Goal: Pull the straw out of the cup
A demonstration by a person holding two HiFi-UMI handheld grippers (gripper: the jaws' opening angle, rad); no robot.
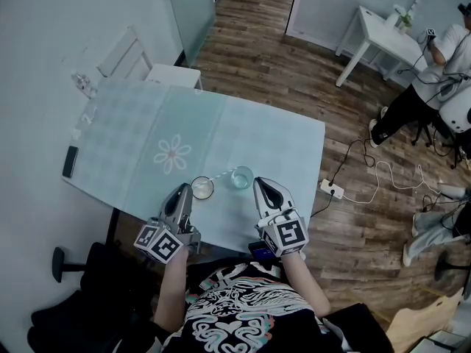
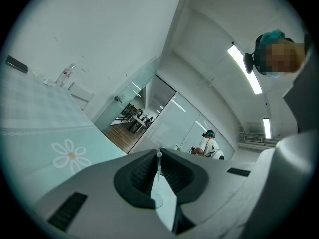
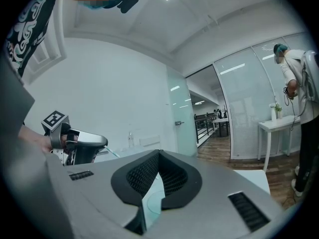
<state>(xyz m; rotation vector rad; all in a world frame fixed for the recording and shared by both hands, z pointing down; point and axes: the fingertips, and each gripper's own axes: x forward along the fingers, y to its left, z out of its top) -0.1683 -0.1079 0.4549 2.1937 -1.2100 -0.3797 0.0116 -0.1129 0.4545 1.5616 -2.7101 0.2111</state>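
A black phone [image 1: 70,161] lies on the flower-print tablecloth [image 1: 125,145].

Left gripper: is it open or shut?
Shut. The left gripper pinches the thin straw between its closed jaws.

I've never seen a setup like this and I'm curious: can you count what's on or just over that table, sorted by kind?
Cups: 2
Straw: 1
Dark phone: 1
Clear bottle: 1
Total: 5 (a few tiny bits near the phone are too small to name)
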